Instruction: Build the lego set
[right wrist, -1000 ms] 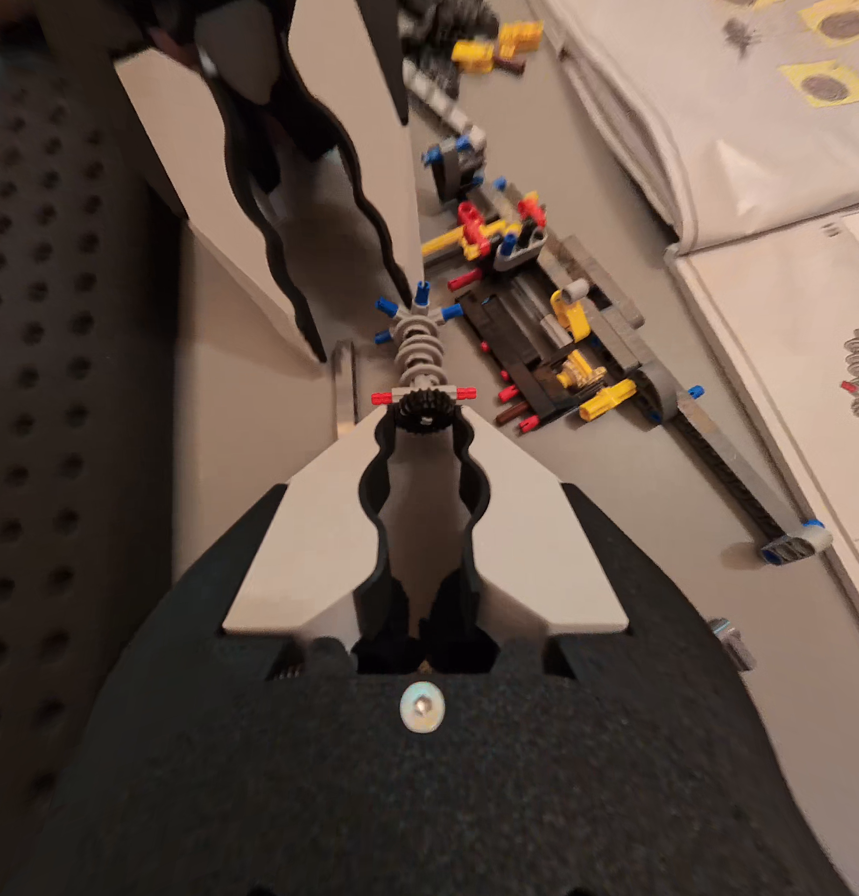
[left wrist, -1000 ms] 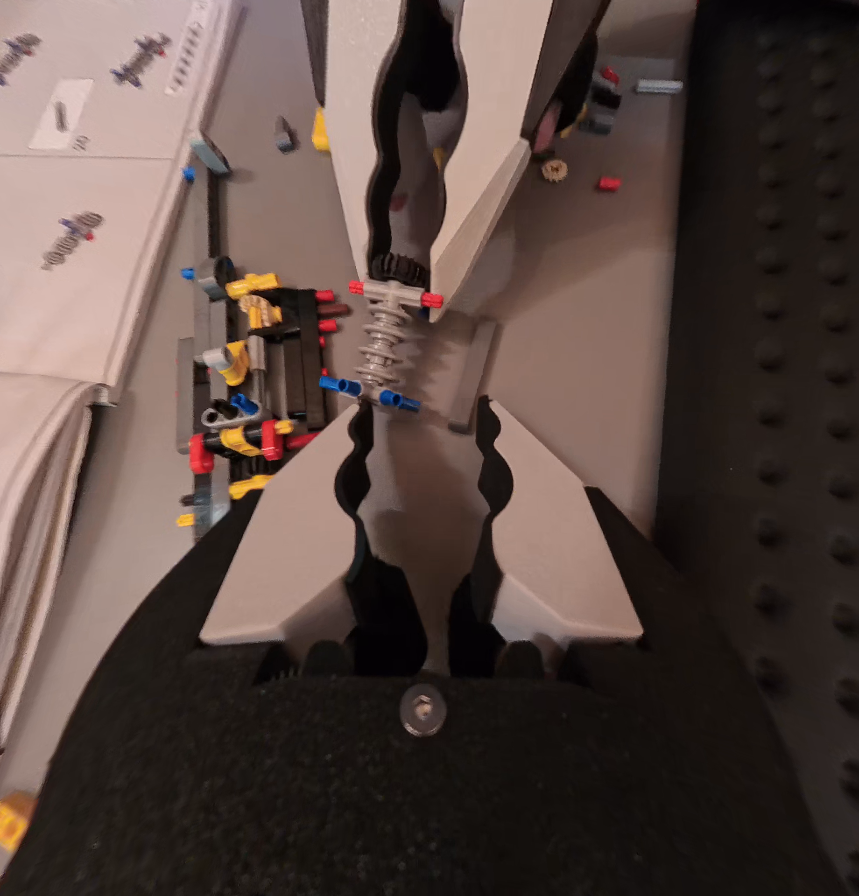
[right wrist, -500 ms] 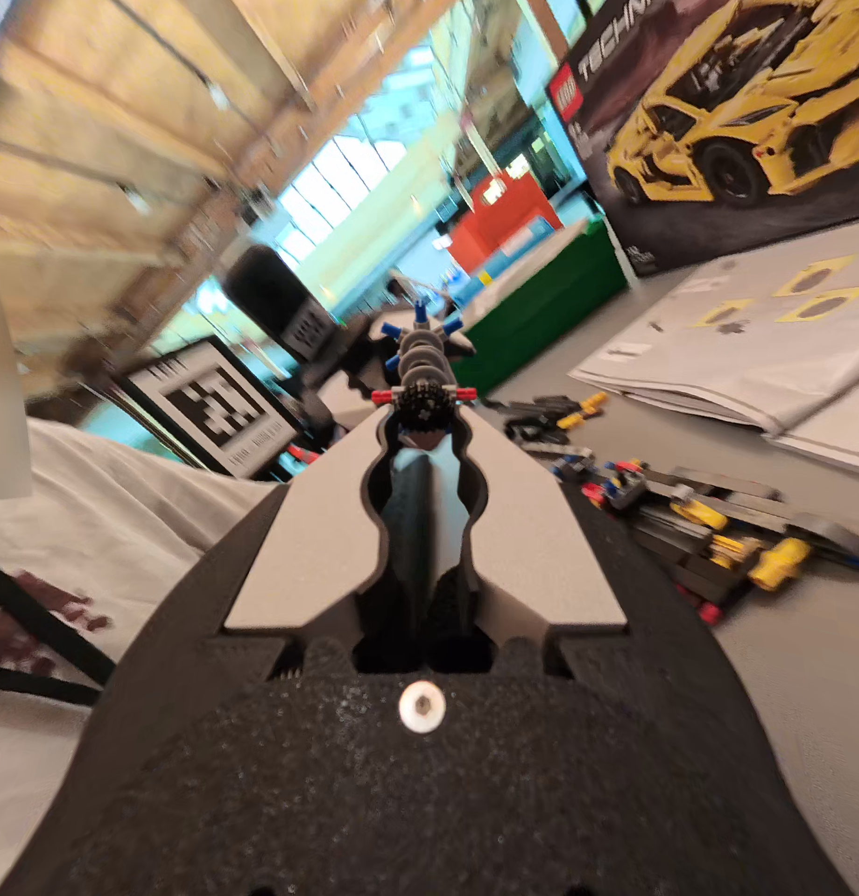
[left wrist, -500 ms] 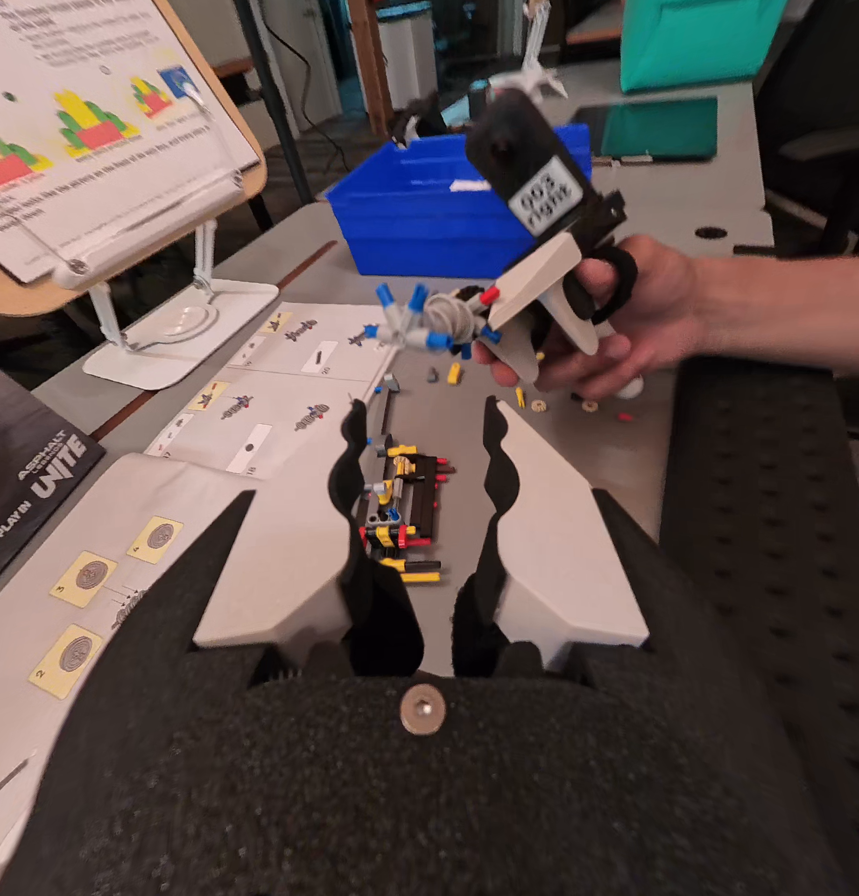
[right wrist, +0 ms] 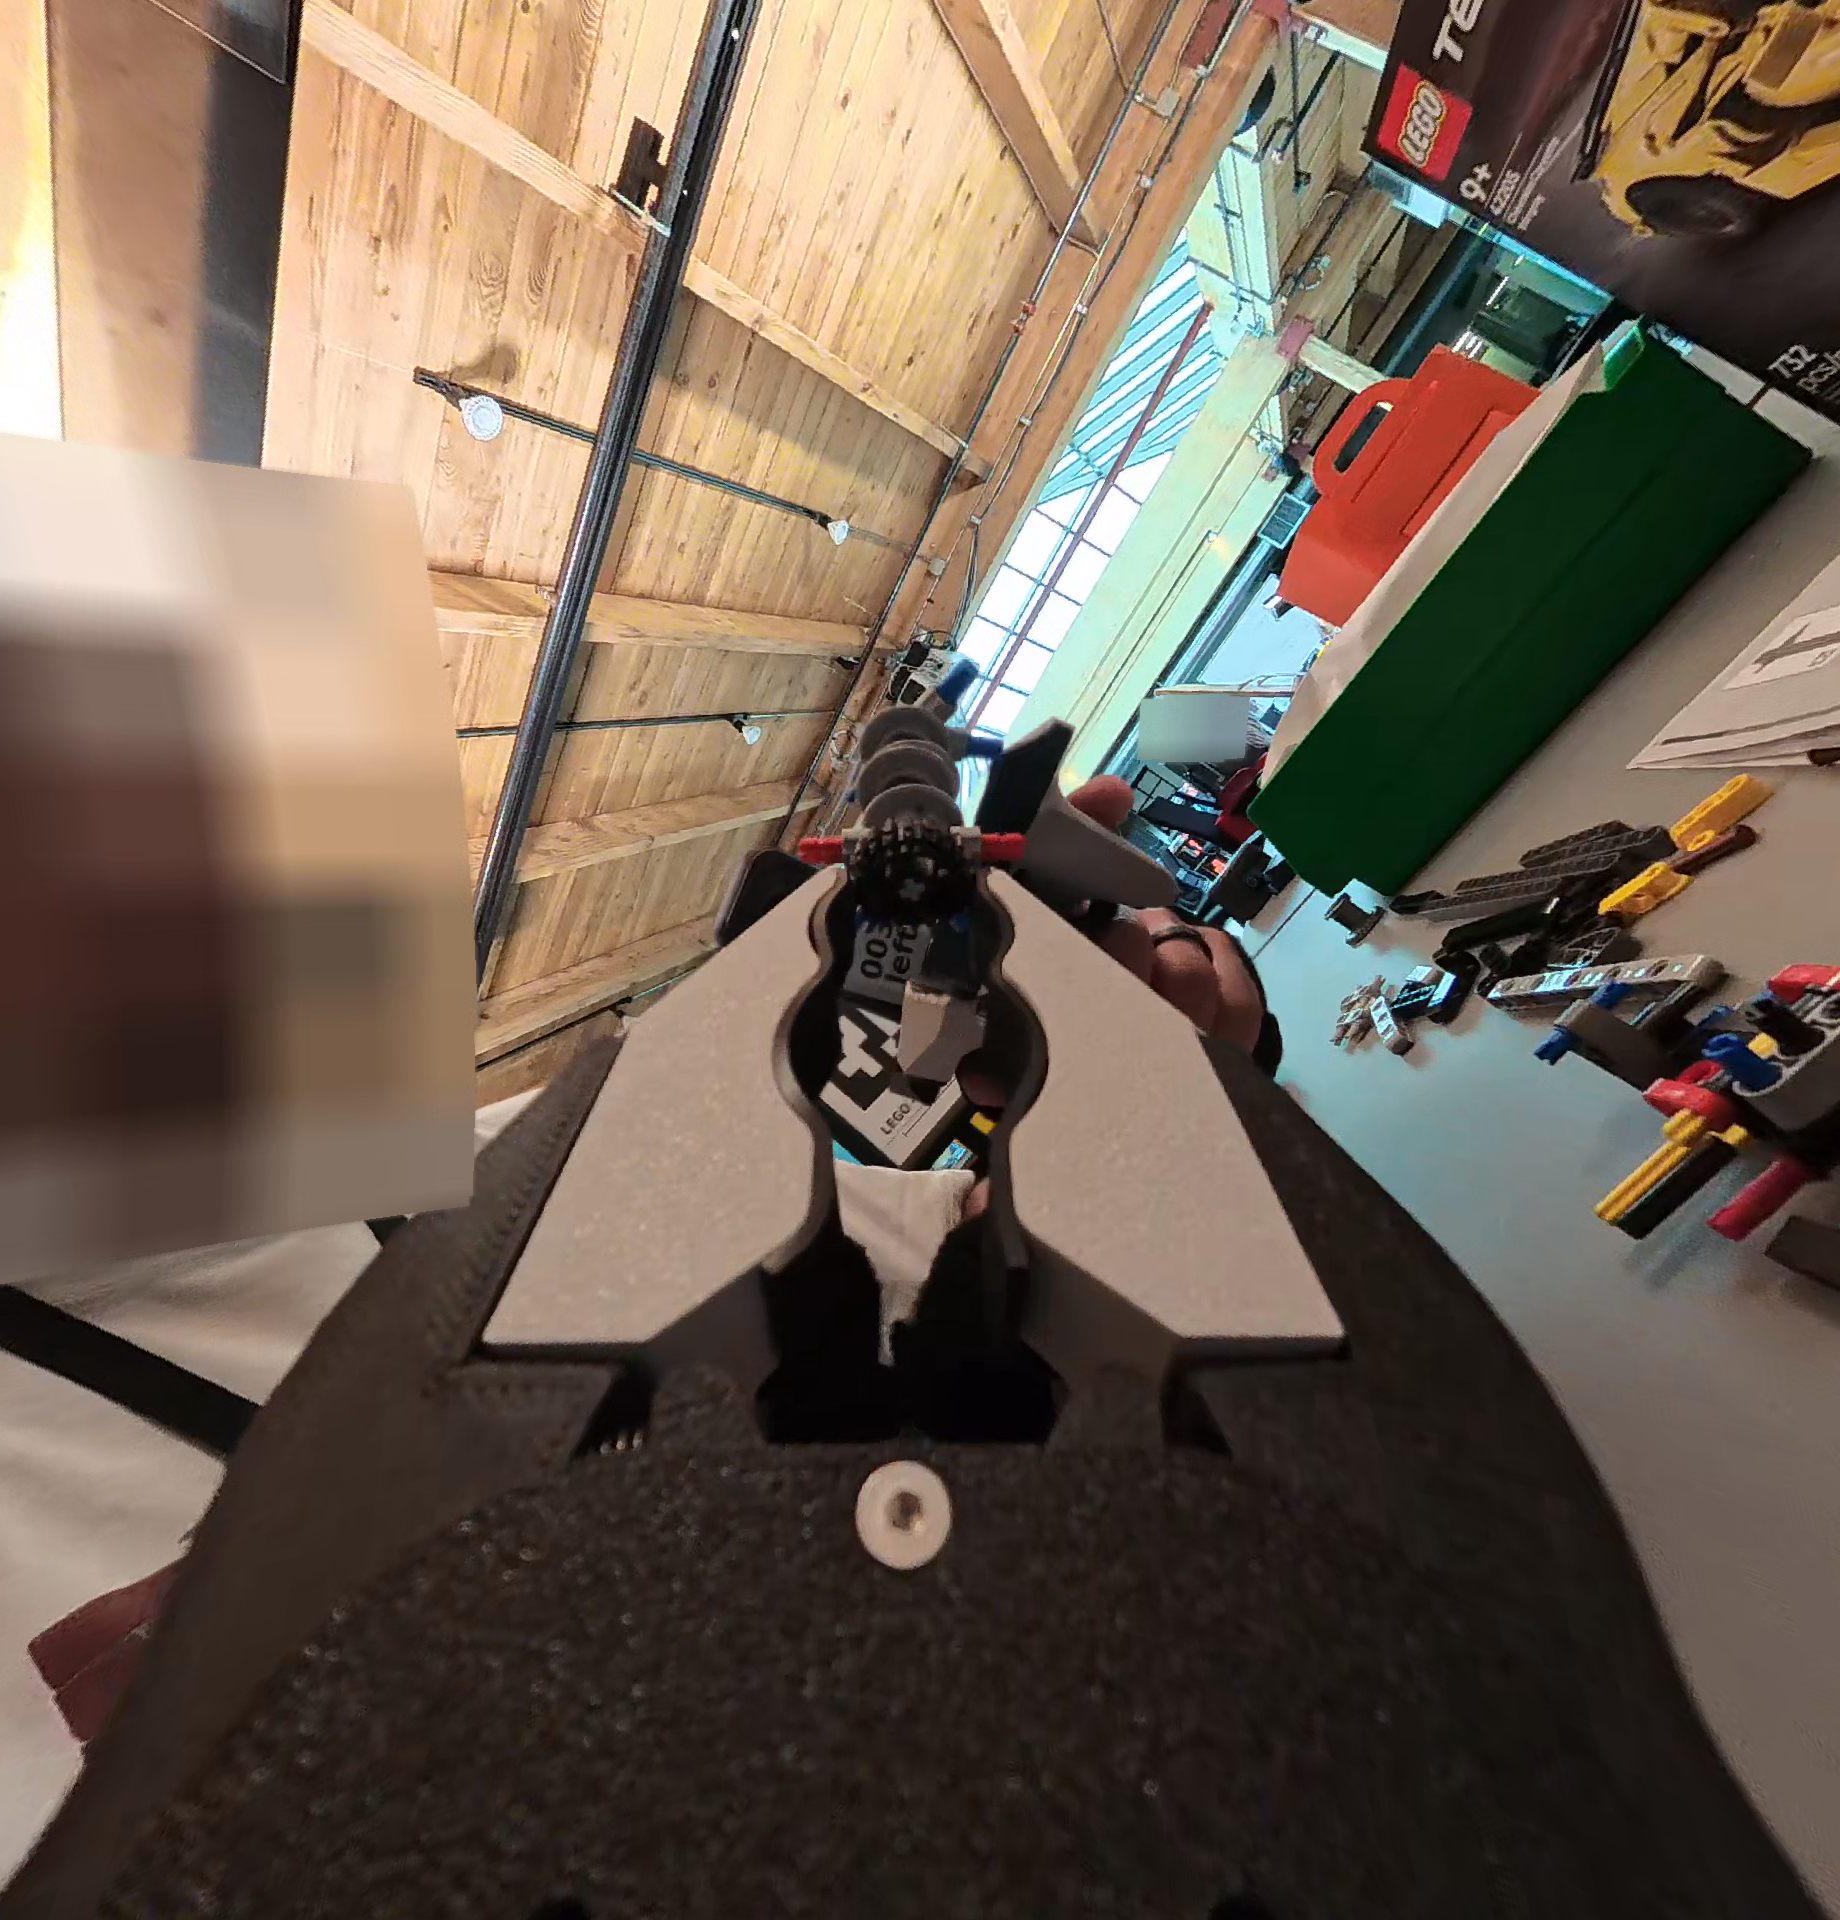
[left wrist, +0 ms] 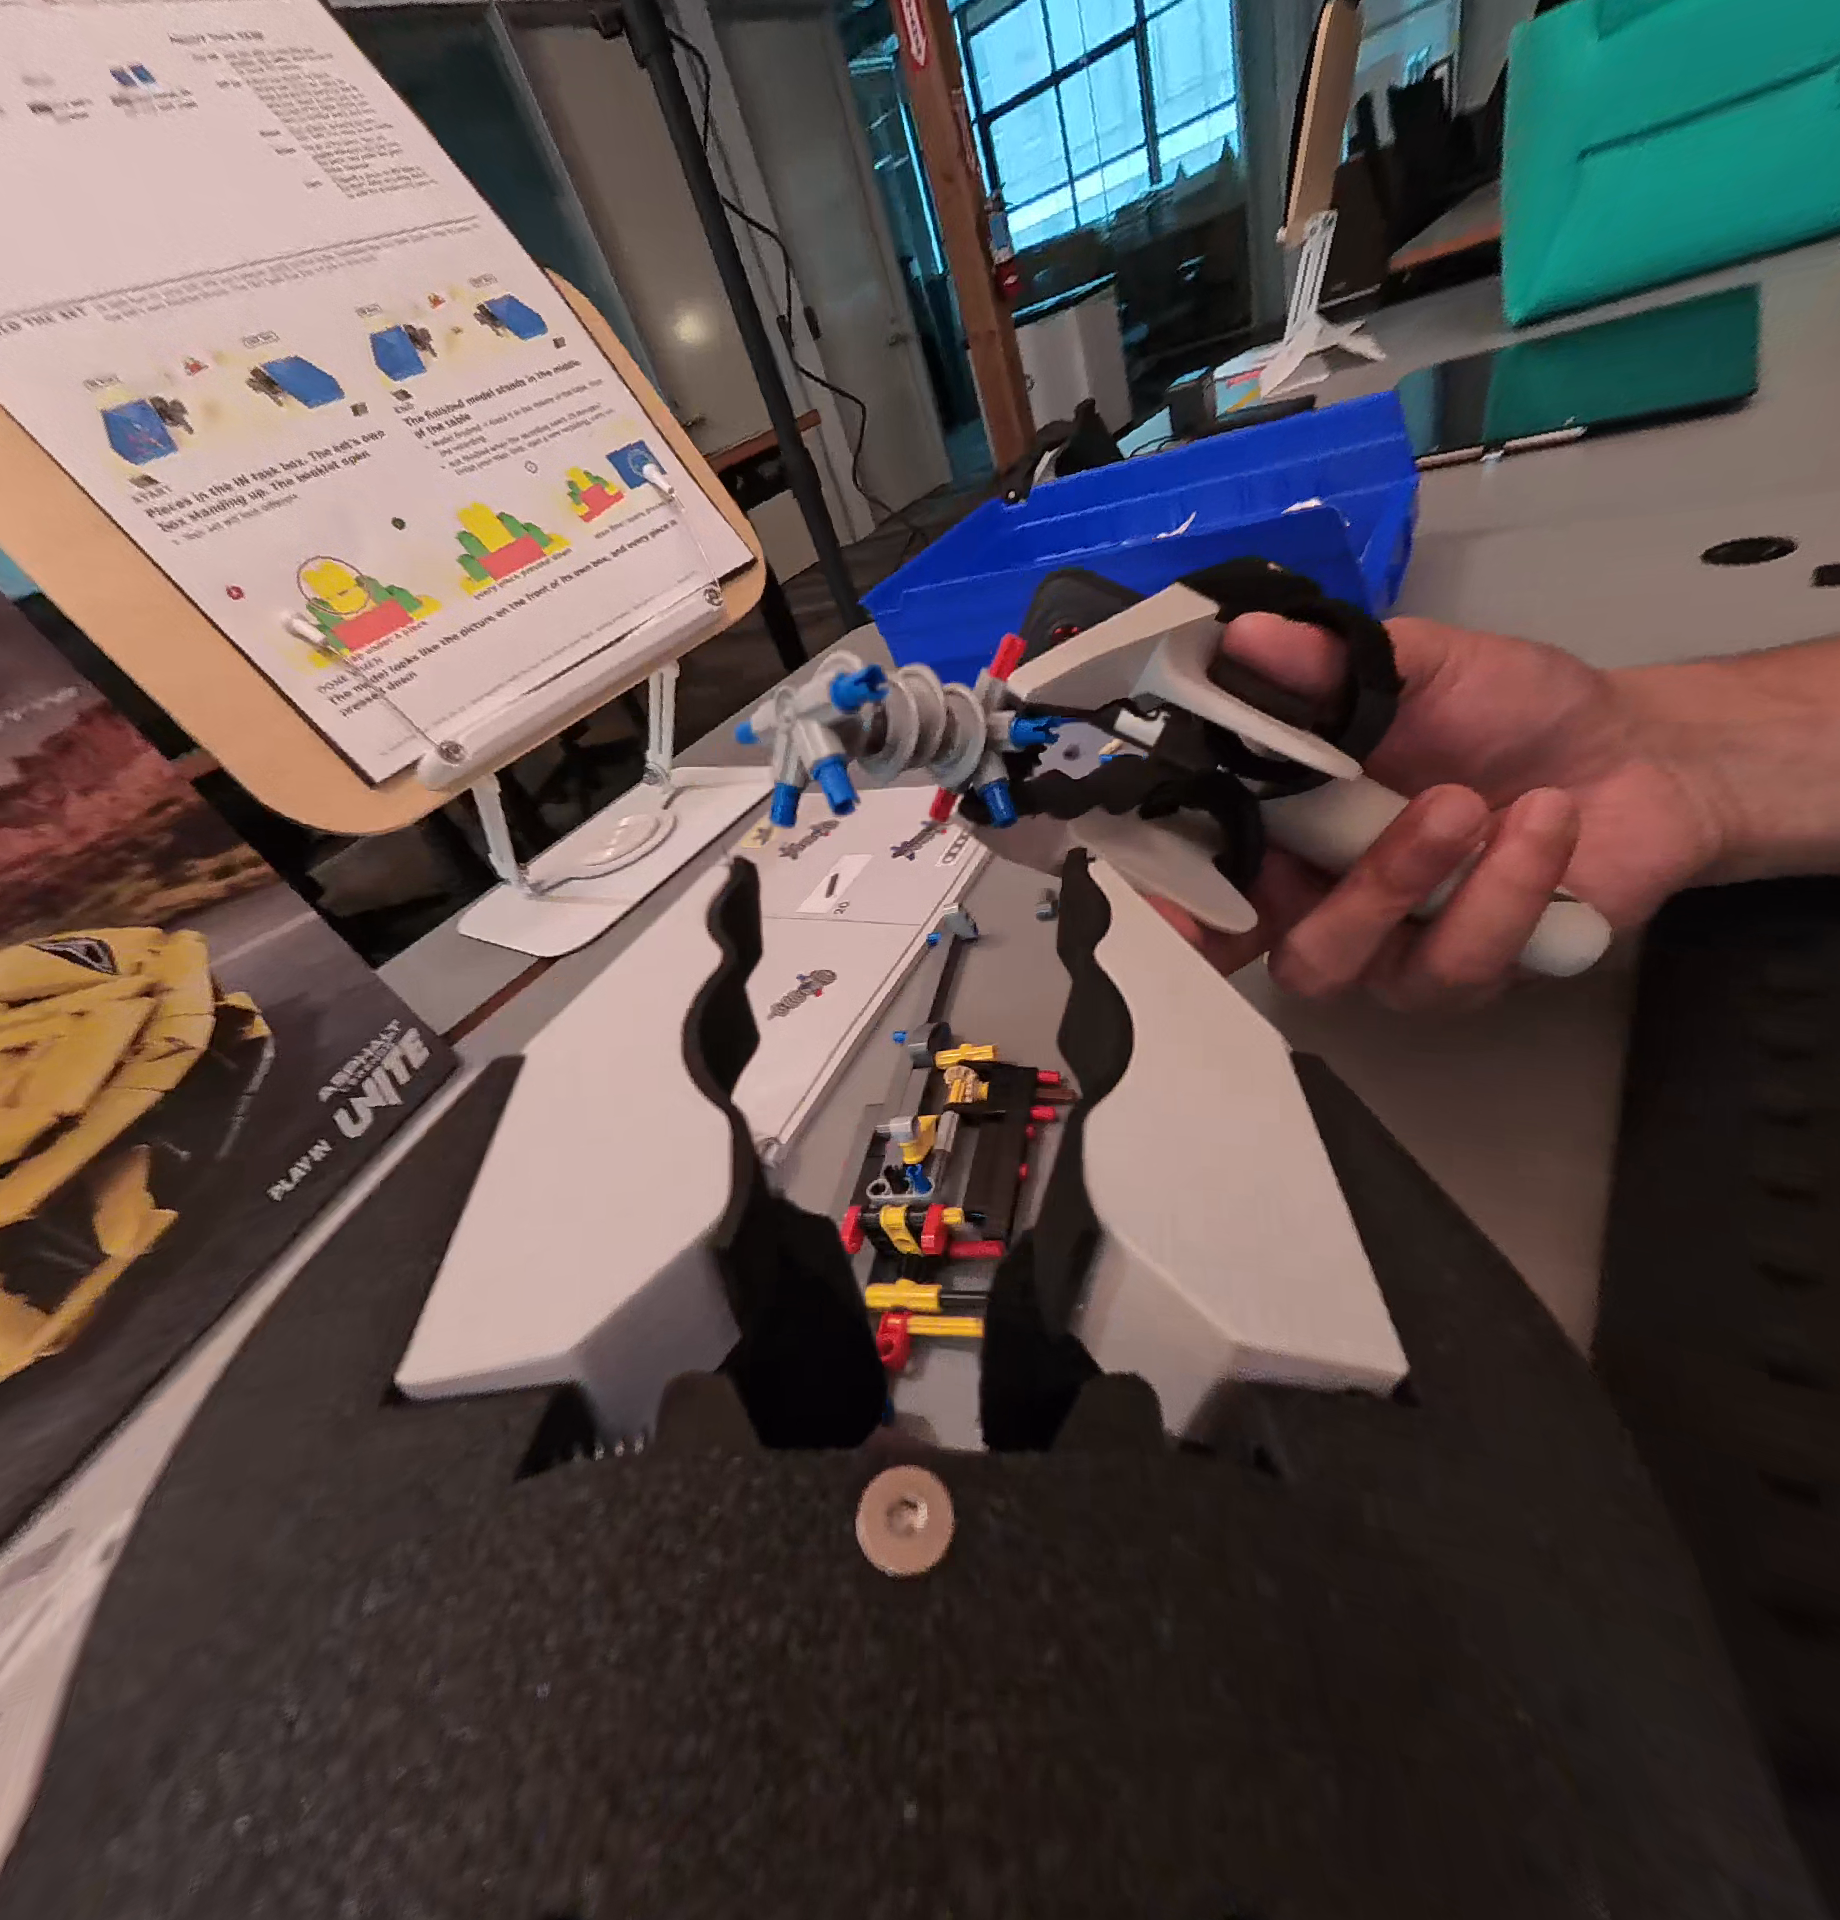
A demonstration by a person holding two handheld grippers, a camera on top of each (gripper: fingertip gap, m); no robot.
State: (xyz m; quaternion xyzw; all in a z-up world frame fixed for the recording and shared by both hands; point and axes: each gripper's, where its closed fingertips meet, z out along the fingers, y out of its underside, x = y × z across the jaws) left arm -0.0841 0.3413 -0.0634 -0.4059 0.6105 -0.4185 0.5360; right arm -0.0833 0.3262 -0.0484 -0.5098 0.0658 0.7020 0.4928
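My right gripper (right wrist: 905, 899) is shut on the black gear end of a grey spring shock-absorber assembly (right wrist: 900, 790) with blue and red pins, and holds it in the air. In the left wrist view the same gripper (left wrist: 1009, 748), held in a person's hand, carries the assembly (left wrist: 890, 727) just above and beyond my left gripper (left wrist: 905, 883). My left gripper is open and empty. The partly built black, yellow and red chassis (left wrist: 952, 1164) lies on the table below, seen between the left fingers. It also shows in the right wrist view (right wrist: 1747, 1070).
An open instruction booklet (left wrist: 843, 935) lies left of the chassis. Behind stand a blue bin (left wrist: 1155, 530) and a document stand (left wrist: 324, 416). The set's box (left wrist: 116, 1091) is at the left, a black mat (left wrist: 1747, 1247) at the right. Loose beams (right wrist: 1550, 883) lie by a green bin (right wrist: 1518, 665). The grippers are tip to tip, or close to it.
Both grippers have risen from the table. The right one lifted the spring assembly and tilted it up. The left one drew back from it and stayed open.
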